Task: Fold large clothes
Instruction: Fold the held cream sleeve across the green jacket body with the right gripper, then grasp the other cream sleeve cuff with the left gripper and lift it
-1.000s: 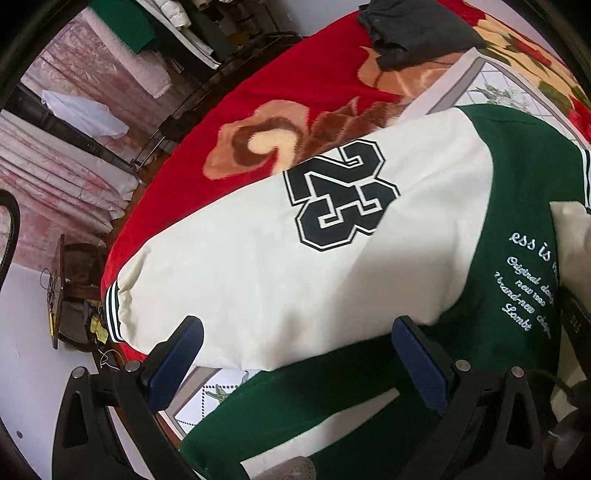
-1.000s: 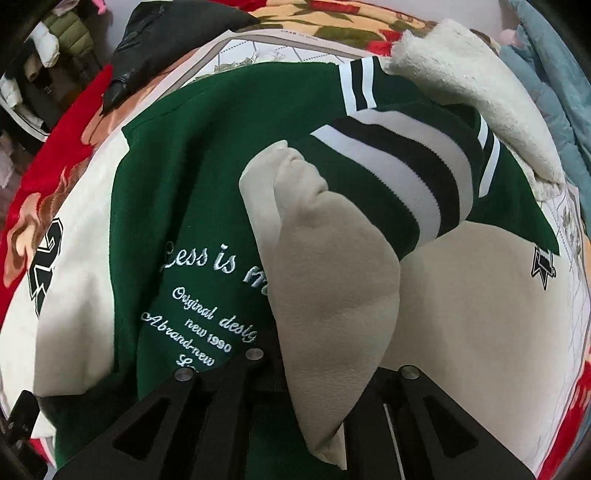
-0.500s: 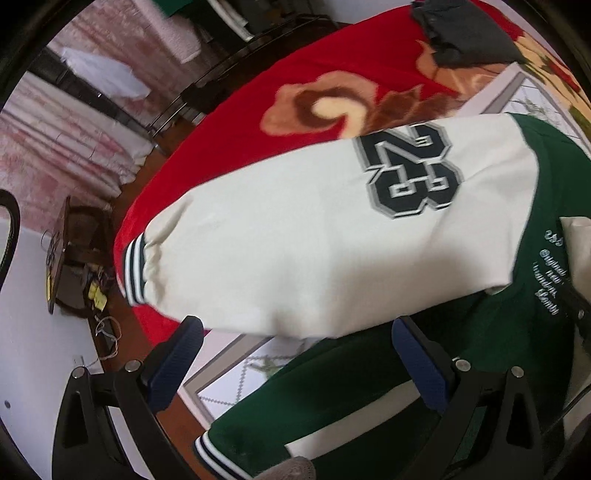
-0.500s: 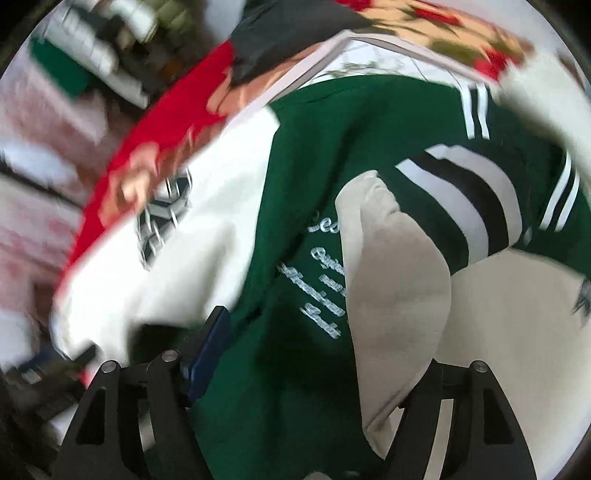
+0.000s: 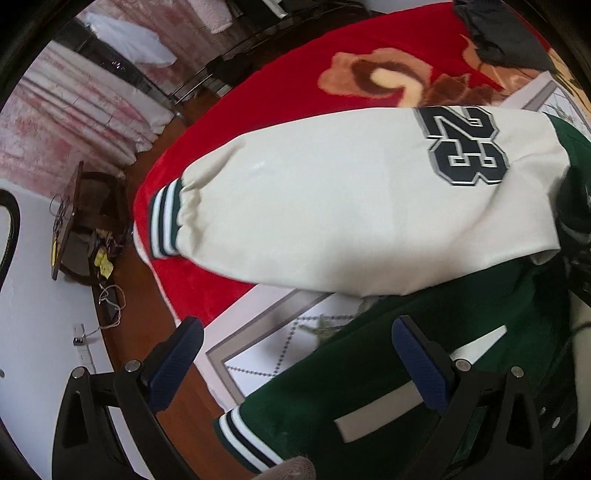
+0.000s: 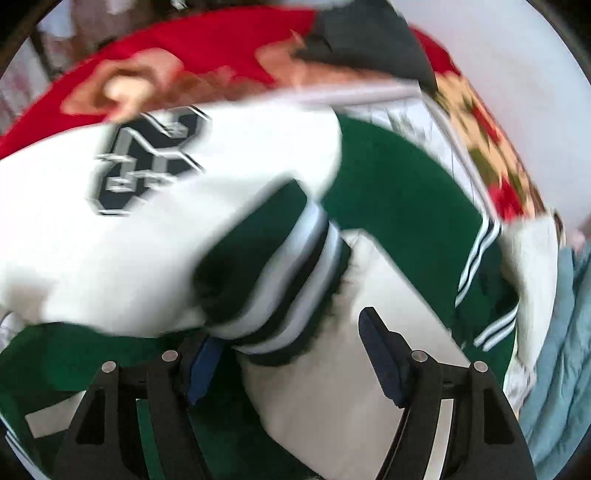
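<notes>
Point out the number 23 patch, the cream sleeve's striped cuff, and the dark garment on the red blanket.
number 23 patch (image 5: 465, 146), left wrist view, middle of the digits.
striped cuff (image 5: 164, 221), left wrist view, ribbed band.
dark garment (image 5: 502, 33), left wrist view, its folded bulk.

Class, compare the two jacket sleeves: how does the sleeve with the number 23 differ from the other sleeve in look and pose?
The numbered sleeve bears a dark 23 patch; the other sleeve shows no number. The numbered sleeve lies stretched out sideways off the green jacket body, its cuff over the red blanket; the other sleeve is folded onto the body. Both are cream with striped green-and-white cuffs.
</notes>
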The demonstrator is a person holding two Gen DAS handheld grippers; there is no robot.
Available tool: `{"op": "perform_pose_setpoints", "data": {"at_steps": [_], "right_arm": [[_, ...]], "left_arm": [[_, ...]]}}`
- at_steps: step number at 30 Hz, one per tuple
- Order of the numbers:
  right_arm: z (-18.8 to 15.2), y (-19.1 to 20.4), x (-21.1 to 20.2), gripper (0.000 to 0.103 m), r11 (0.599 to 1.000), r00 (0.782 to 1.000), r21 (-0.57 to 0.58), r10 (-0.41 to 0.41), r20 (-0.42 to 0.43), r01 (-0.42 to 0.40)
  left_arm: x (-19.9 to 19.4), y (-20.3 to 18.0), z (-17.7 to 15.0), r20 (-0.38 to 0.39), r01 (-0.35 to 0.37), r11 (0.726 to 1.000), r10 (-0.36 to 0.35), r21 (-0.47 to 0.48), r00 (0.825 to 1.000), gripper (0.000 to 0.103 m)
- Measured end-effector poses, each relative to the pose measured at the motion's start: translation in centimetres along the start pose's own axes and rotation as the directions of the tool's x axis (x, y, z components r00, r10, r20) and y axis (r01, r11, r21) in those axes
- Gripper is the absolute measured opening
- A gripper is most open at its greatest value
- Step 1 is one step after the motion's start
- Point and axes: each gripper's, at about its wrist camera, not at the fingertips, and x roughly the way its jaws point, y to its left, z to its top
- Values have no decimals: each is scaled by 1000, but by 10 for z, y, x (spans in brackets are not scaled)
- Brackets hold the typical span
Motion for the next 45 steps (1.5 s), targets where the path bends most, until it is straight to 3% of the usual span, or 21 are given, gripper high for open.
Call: {"op": "perform_pose_setpoints", "data": {"at_steps": [4, 6, 7, 10, 13, 14, 17, 19, 23, 25, 31, 35, 37, 39, 40, 41, 43, 44, 45], "right_arm": [[-22, -22, -23, 74, 962, 976, 168, 207, 75, -217], [-43, -45, -32, 74, 905, 950, 290, 292, 107, -311], [-40, -42, -30, 74, 892, 950, 327, 297, 99, -313], [-72, -61, -29, 74, 828, 945, 464, 320, 73, -316], [-94, -74, -24, 74, 769, 937, 553, 342, 68, -321], [-99, -77, -22, 74, 757, 936, 570, 345, 68, -320], [-111, -80, -19, 74, 729, 936, 608, 345, 68, -313], [-114, -78, -17, 74, 715, 933, 621, 353, 75, -321], [-108, -71, -16, 74, 706, 927, 622, 363, 93, -339], [-102, -67, -17, 74, 704, 925, 619, 368, 100, -347], [-89, -61, -20, 74, 694, 920, 620, 370, 127, -365], [-83, -61, -20, 74, 697, 923, 619, 363, 132, -363], [-82, -61, -19, 74, 701, 925, 618, 355, 131, -357], [-81, -60, -16, 74, 705, 928, 616, 351, 126, -351], [-80, -60, -14, 74, 709, 931, 617, 344, 121, -342], [-80, -60, -12, 74, 715, 937, 619, 333, 110, -326], [-80, -60, -6, 74, 716, 941, 626, 327, 90, -309], [-81, -60, -3, 74, 719, 946, 632, 316, 73, -289], [-81, -61, 0, 74, 721, 951, 639, 305, 57, -270]], "left_arm": [[5, 17, -2, -21, 28, 999, -28, -42, 999, 103], [11, 26, -2, -44, 97, 992, -101, -82, 994, 103], [18, 33, -1, -78, 167, 978, -178, -126, 981, 103], [51, 54, -1, -163, 364, 871, -432, -329, 887, 103], [79, 70, -3, -138, 444, 768, -557, -461, 819, 103], [85, 73, -3, -131, 453, 747, -576, -487, 807, 103], [119, 87, -5, -101, 455, 639, -640, -620, 761, 103], [130, 95, -3, -64, 447, 583, -653, -679, 754, 103], [133, 109, 15, 18, 452, 525, -638, -721, 769, 103], [133, 117, 28, 57, 458, 525, -611, -717, 790, 103], [153, 128, 60, 118, 447, 476, -574, -757, 810, 103], [155, 133, 70, 120, 428, 480, -547, -766, 829, 103], [147, 136, 70, 155, 435, 479, -517, -762, 842, 98], [138, 137, 72, 172, 429, 518, -470, -740, 866, 82], [133, 135, 77, 181, 421, 556, -435, -716, 882, 72], [130, 132, 83, 189, 417, 587, -410, -694, 892, 69], [127, 125, 94, 180, 380, 663, -352, -645, 919, 48], [127, 121, 99, 181, 373, 684, -338, -627, 923, 42], [125, 119, 105, 192, 372, 706, -325, -603, 926, 24]]}}
